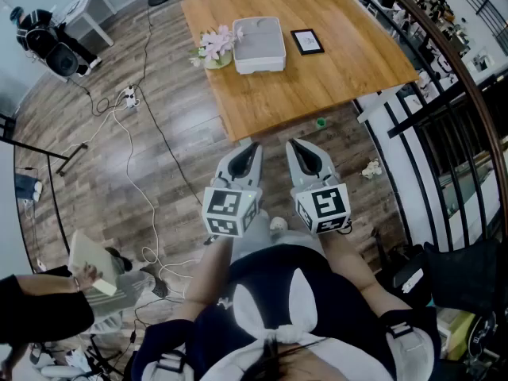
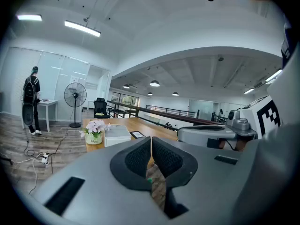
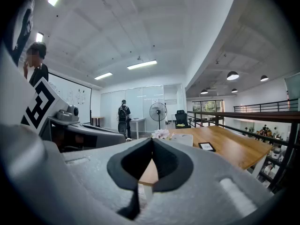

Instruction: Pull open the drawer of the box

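White box [image 1: 259, 44], pink flowers [image 1: 216, 43]

Bare wood of the table [image 1: 317, 86] runs from the near side of the white box [image 1: 259, 44] to the table edge, an open lane of approach. A flower pot [image 1: 213, 50] stands just beside the box's left flank; a black frame [image 1: 306, 41] lies near its right.

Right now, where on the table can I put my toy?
The near part of the wooden table, this side of the white box, is bare. So is the right end past the black frame. It's crowded where the flower pot sits by the box.
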`<state>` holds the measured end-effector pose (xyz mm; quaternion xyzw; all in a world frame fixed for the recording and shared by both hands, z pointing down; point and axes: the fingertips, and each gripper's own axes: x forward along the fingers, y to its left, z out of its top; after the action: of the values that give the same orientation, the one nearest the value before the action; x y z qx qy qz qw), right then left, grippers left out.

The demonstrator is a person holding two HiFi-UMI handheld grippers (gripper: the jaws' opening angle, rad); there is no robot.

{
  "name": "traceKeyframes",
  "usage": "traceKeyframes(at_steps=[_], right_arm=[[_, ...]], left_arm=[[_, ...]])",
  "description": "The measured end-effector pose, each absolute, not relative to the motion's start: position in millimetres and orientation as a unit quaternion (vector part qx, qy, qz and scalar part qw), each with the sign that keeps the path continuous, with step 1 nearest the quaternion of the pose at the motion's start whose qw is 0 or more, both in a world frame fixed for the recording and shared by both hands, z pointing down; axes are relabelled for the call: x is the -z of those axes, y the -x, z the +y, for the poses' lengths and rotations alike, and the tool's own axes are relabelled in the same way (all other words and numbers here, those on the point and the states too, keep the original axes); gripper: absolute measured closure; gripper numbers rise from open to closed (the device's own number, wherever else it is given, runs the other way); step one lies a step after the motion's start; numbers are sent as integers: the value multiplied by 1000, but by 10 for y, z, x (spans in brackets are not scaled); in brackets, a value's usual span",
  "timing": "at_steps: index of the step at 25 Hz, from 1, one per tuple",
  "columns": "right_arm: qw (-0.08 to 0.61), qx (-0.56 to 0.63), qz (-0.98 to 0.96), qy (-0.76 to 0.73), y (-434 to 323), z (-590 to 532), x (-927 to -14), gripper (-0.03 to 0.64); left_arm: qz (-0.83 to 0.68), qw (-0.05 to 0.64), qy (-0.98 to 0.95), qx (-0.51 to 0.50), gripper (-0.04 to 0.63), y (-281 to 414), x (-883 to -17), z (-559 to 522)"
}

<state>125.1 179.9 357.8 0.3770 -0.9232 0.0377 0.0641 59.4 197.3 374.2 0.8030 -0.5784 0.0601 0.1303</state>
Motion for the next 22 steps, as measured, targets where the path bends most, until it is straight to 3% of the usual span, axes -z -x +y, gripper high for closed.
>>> traceKeyframes(at_steps=[22], right_arm=[[58, -50, -907, -414, -330, 592, -3563, 617]], left_arm=[[-550, 143, -820, -64, 571, 458, -3768, 747]])
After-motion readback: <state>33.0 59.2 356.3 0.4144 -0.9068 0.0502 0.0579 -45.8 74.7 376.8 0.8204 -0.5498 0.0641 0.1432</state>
